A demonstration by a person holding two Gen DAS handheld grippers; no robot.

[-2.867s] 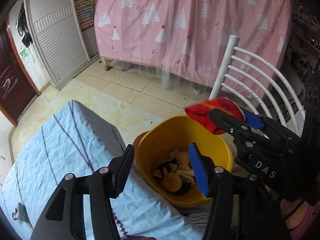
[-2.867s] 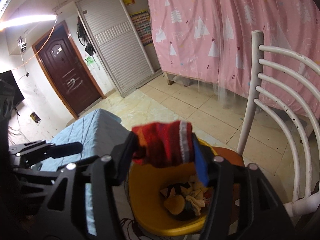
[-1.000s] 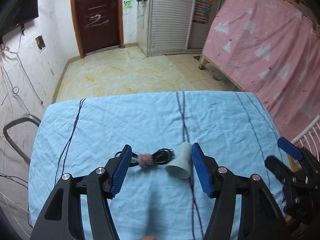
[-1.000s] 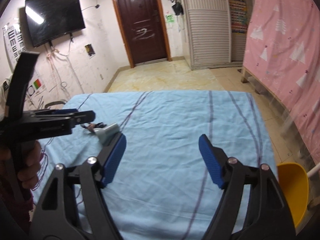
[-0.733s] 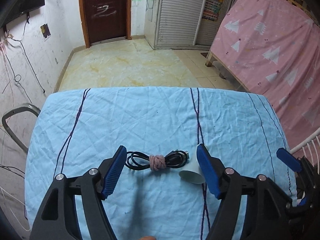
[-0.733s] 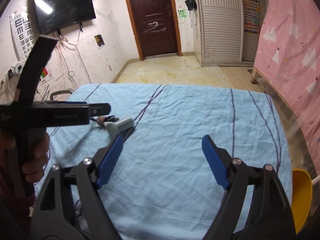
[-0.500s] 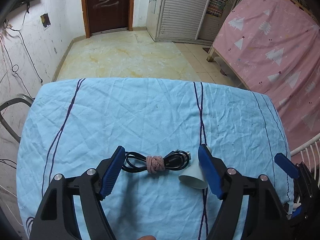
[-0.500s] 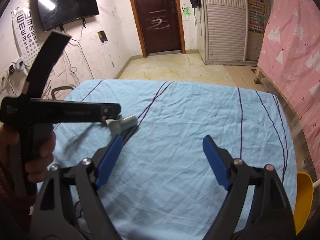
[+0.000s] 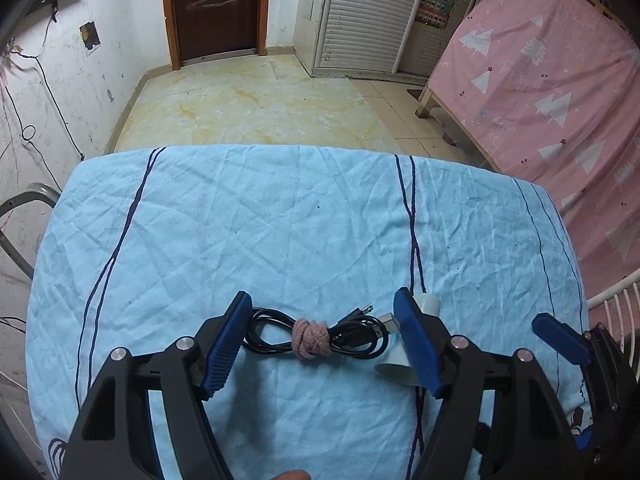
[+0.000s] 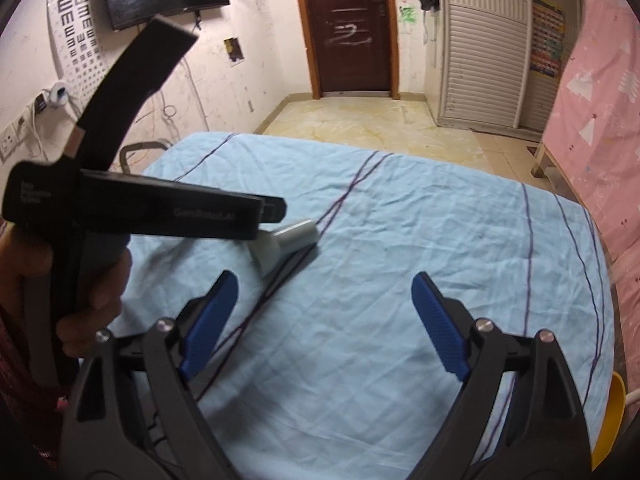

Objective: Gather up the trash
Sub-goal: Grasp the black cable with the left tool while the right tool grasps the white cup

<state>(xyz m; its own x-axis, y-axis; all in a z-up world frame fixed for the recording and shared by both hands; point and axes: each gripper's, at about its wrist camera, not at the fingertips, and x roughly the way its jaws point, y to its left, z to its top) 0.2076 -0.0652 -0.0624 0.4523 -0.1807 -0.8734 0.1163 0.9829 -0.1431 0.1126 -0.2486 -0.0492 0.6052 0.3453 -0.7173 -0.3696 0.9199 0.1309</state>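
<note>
**On the tabletop: two items left to collect**

On the blue-clothed tabletop (image 9: 280,232), a bundled black cable (image 9: 316,334) lies between the wide-spread, empty left gripper (image 9: 322,344); a paper cup (image 9: 404,354) lies beside it. The right gripper (image 10: 324,324), jaws just widening, holds nothing. The yellow bin (image 10: 610,420) waits at the edge.

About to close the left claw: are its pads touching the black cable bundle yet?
Cannot tell. In the left wrist view the left claw straddles the cable bundle, but no clear gap or contact shows.
</note>
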